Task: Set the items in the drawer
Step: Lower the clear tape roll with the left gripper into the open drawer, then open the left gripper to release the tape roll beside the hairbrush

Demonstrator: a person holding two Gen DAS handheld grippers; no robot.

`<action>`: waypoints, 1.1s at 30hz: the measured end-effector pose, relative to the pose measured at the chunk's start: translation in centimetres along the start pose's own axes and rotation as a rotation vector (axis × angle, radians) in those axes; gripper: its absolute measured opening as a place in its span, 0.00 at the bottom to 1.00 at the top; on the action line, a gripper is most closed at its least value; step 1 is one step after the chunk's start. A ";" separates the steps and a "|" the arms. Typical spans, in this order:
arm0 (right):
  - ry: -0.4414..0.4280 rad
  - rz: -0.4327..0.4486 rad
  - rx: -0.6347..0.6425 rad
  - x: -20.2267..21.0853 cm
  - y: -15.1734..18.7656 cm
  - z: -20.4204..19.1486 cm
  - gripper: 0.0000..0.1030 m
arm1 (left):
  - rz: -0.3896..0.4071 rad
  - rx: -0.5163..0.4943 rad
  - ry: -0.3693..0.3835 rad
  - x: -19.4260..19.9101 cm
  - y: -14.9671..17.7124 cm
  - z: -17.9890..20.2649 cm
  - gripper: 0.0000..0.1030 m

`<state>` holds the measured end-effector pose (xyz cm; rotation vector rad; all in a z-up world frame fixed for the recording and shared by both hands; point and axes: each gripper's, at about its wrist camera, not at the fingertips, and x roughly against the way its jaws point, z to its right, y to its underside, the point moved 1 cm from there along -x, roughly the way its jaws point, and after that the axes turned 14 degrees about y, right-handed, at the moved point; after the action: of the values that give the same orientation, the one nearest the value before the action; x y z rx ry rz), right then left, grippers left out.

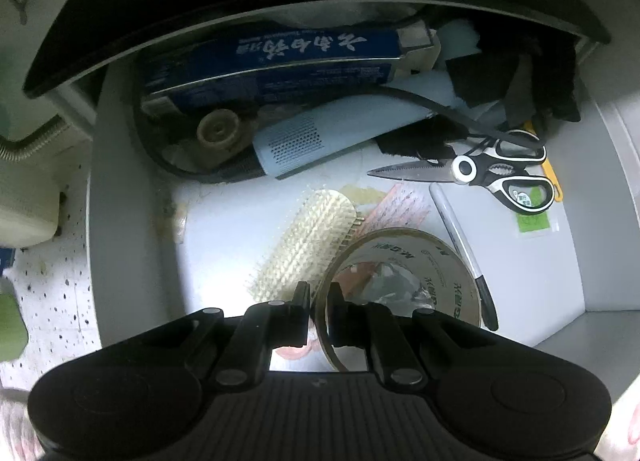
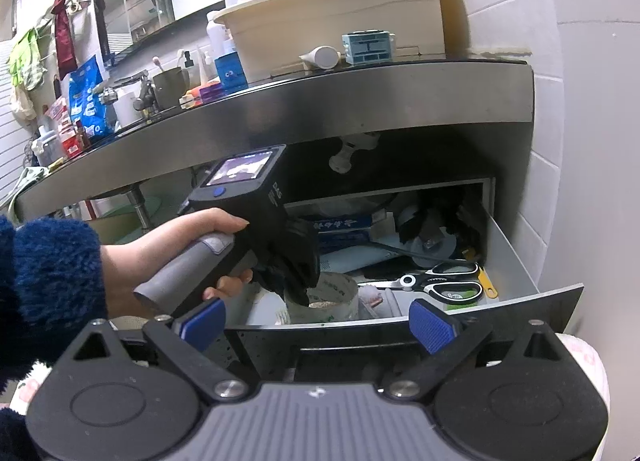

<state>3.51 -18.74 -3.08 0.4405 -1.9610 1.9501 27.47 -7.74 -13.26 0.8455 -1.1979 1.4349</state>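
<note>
My left gripper (image 1: 319,315) reaches into the open drawer (image 1: 132,189), its fingers pinching the wall of a tape roll (image 1: 404,273) just beside a bristle brush (image 1: 308,237). Scissors (image 1: 476,173) lie farther right. My right gripper (image 2: 318,323) hangs outside the drawer front, fingers spread apart.

drawer (image 2: 516,257) back: cluttered | right floor: seemingly free | scissors (image 1: 496,173) beside

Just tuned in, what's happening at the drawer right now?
The left gripper is down inside the open drawer, shut on the wall of a roll of tape that sits by a brush and scissors. The right gripper hangs open outside the drawer front, holding nothing.
</note>
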 end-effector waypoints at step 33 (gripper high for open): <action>0.002 -0.004 0.013 -0.1 -0.1 -0.2 0.96 | 0.228 -0.249 0.045 8.8 4.3 2.6 0.65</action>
<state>3.68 -18.52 -3.05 0.4459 -1.9457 1.9618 21.14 -7.78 -5.33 0.5159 -1.4396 1.4378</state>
